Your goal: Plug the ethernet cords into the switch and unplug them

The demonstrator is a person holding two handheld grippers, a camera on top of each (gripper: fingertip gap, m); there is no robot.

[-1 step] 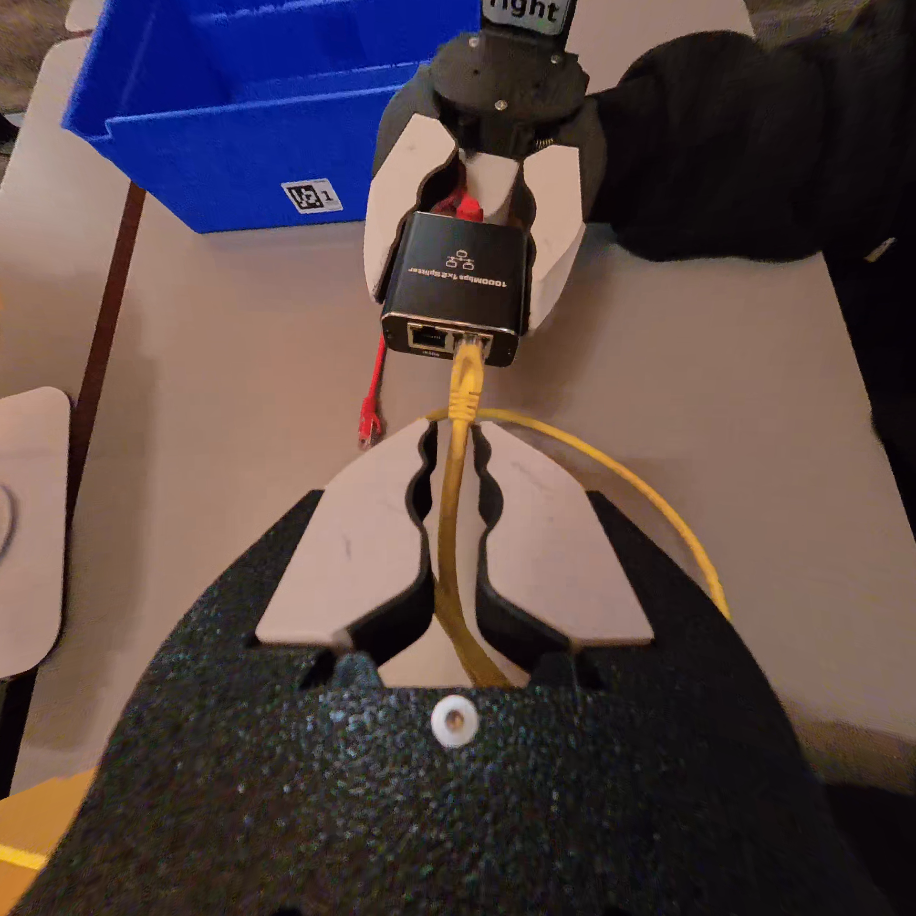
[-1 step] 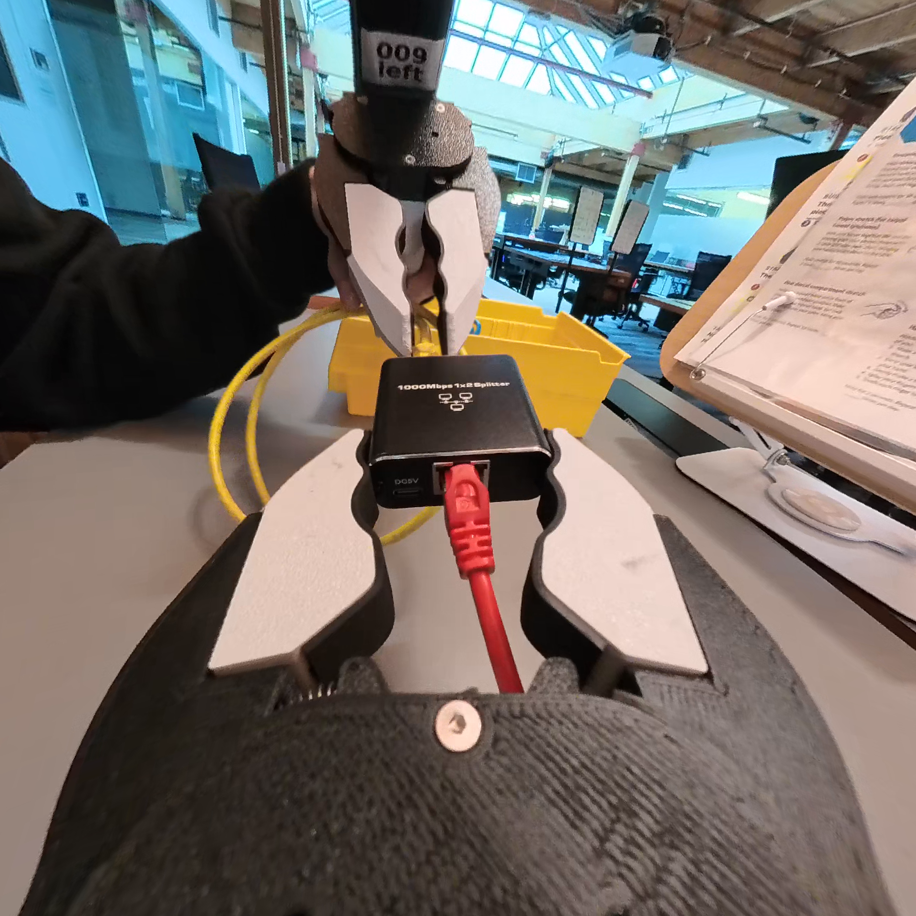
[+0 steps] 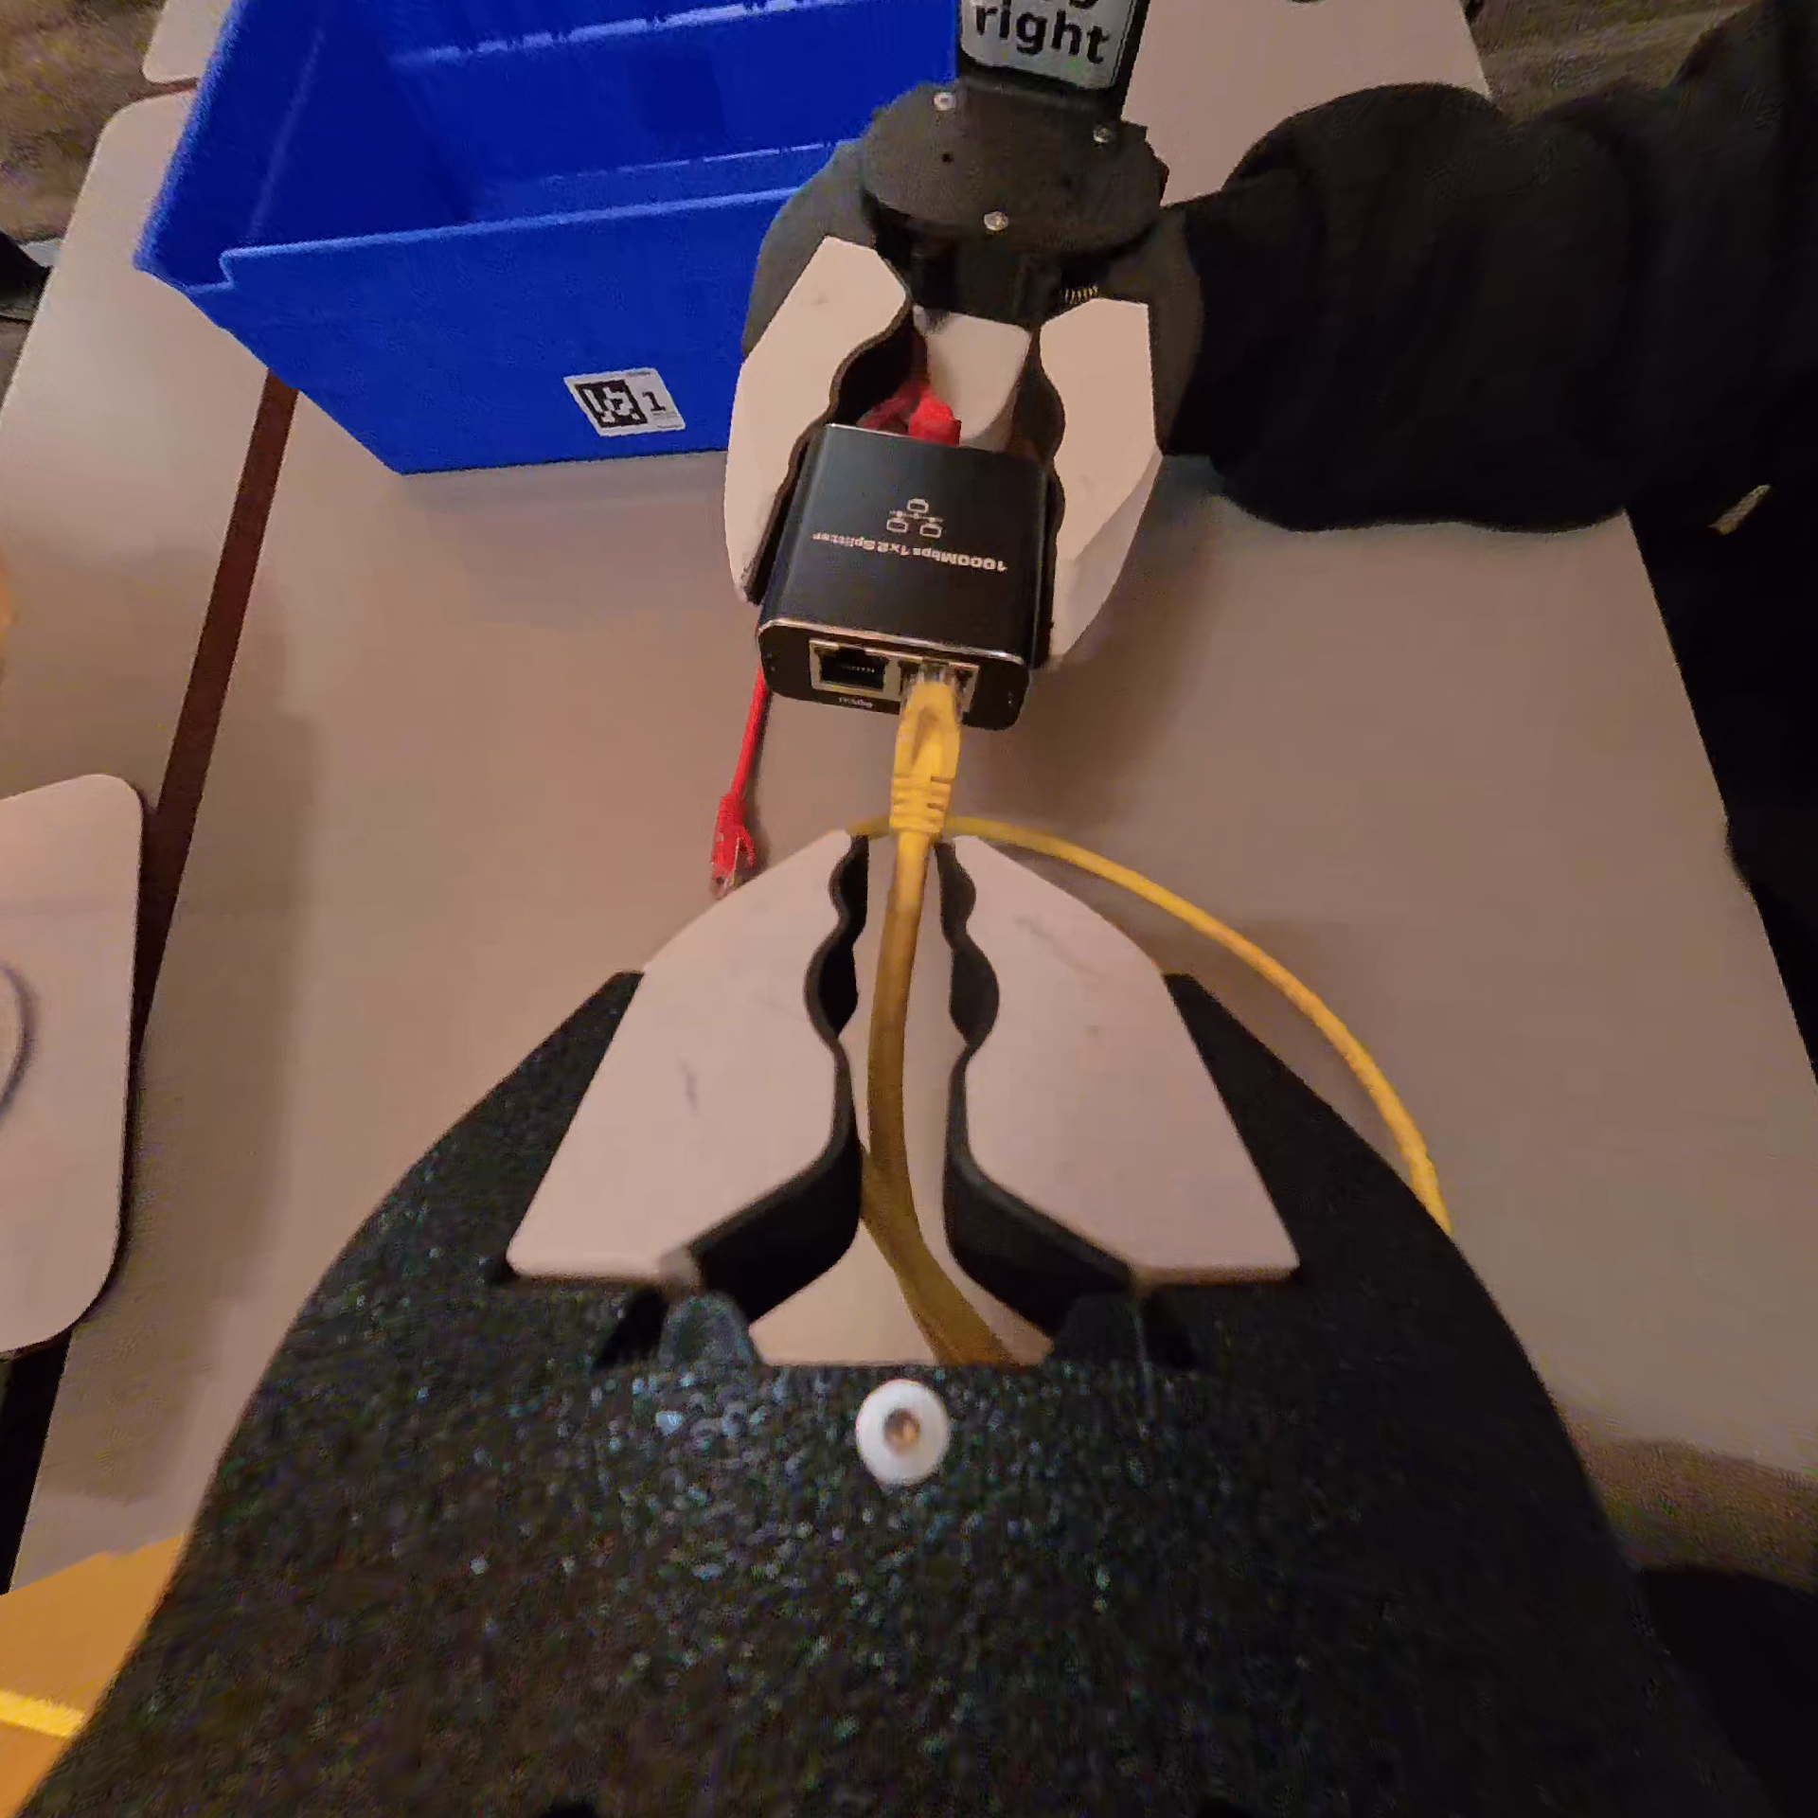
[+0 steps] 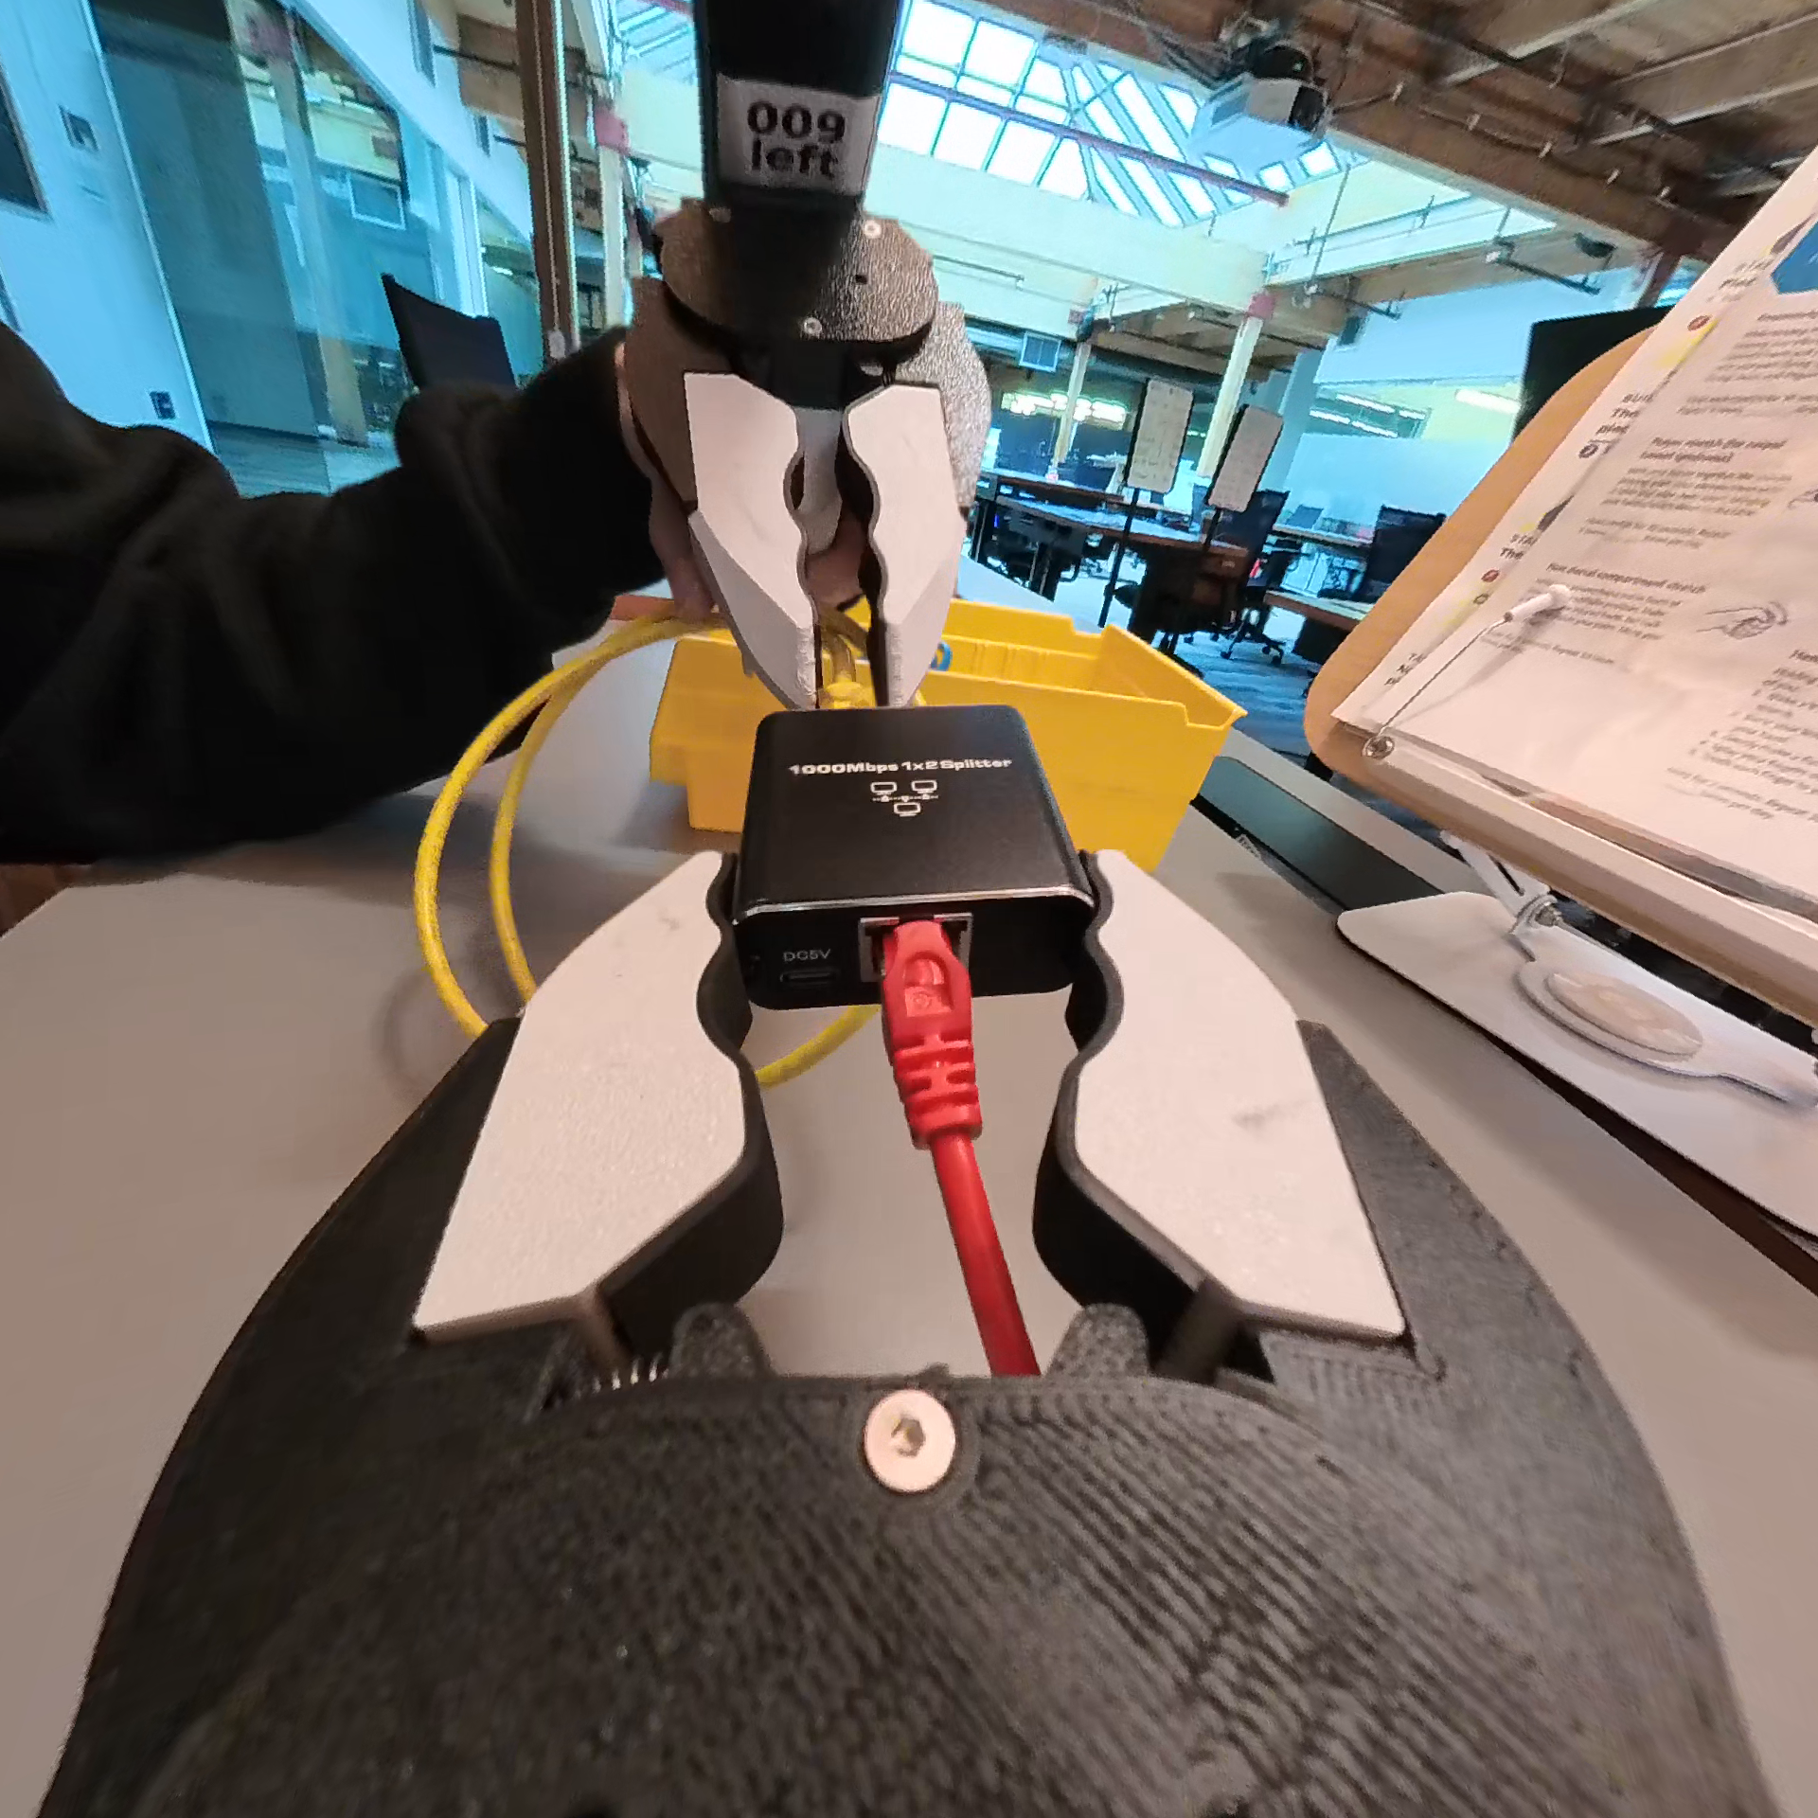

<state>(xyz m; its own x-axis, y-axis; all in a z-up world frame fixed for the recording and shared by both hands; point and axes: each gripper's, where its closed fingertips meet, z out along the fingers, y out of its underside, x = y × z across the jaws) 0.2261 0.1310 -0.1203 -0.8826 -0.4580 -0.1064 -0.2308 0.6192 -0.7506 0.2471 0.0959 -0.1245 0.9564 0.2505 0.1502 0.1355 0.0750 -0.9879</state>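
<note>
The black switch (image 3: 910, 561) is clamped by its sides between the fingers of my right gripper (image 4: 905, 871), just above the grey table (image 3: 1279, 738). A red cord (image 4: 930, 1043) is plugged into the port facing the right wrist camera. Its other end (image 3: 733, 836) lies loose on the table. A yellow cord (image 3: 925, 757) is plugged into the right-hand port on the opposite face; the port beside it is empty. My left gripper (image 3: 900, 846) is closed around the yellow cord just behind its plug. It also shows in the right wrist view (image 4: 851, 694).
A blue bin (image 3: 472, 325) stands behind the switch in the left wrist view. A yellow bin (image 4: 1082, 708) stands behind the left gripper in the right wrist view. A document stand (image 4: 1574, 590) with printed pages is at the right. The yellow cord loops on the table (image 4: 462, 836).
</note>
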